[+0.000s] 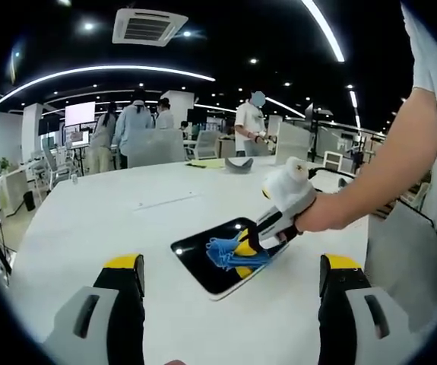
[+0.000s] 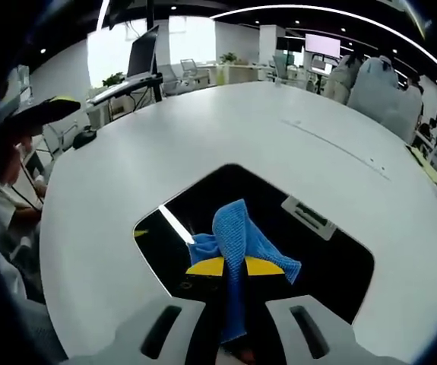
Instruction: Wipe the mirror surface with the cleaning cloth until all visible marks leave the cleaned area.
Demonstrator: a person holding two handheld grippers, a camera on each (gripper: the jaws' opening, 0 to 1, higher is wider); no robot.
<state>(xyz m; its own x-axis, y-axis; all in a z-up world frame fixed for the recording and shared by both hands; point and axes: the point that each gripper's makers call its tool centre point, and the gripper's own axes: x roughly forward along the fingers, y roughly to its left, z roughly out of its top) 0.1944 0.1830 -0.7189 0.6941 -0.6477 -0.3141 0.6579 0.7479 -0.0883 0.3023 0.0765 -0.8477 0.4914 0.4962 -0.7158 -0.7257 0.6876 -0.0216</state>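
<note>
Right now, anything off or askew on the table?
Nothing stands out. The dark rectangular mirror lies flat on the white table, and the right gripper holds the blue cleaning cloth on it. The left gripper is open, off the mirror.

Left tool held level with jaws spread wide, right tool clamped tight, gloved hand gripping it

The white worktop is wide and bare on most sides of the mirror, so a claw could slide in from the near edge or from the far side. The right claw sits on the mirror with the blue cloth pinched in it, and the person's arm blocks that side. A small dark thing (far back) lies well apart.
</note>
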